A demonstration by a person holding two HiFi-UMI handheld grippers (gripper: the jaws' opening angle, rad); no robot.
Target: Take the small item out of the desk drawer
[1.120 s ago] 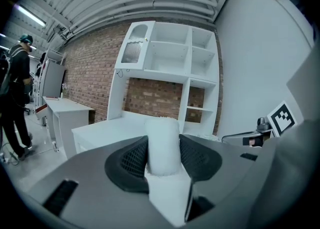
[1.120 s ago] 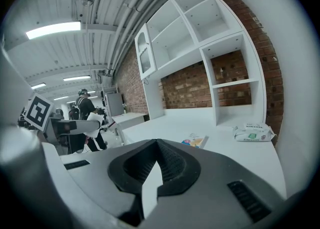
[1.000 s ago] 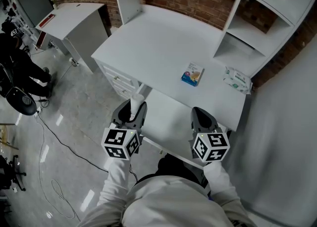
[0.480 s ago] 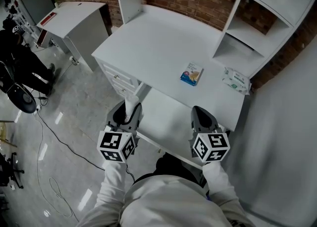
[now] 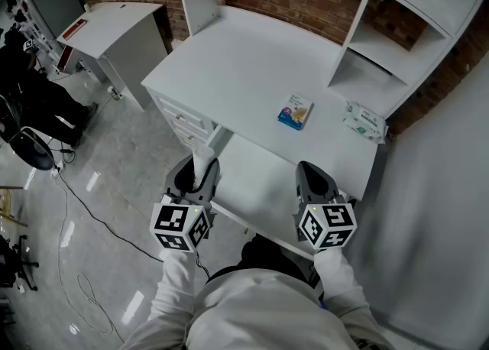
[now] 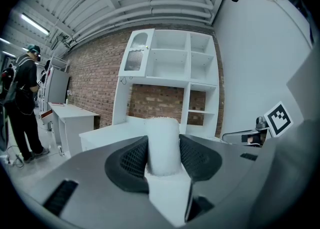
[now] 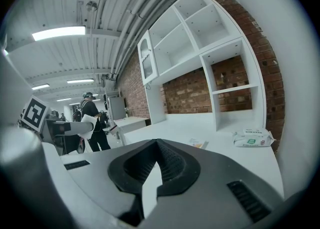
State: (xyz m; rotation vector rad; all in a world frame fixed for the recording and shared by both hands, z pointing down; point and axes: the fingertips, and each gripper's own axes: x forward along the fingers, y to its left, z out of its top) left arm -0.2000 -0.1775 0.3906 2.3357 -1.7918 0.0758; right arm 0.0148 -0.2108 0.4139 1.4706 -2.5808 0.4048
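The left tongs (image 5: 199, 175) have drawn slightly back and leftward.

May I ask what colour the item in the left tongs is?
The item is white; the left gripper view shows it best.

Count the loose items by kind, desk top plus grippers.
Small blue-and-orange flat packet: 1
White soft wipes pack with green label: 1
White fuzzy cylinder in the left gripper: 1
Total: 3

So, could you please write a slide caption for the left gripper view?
Left gripper shut on a white cylinder, facing a white desk and shelves before a brick wall.
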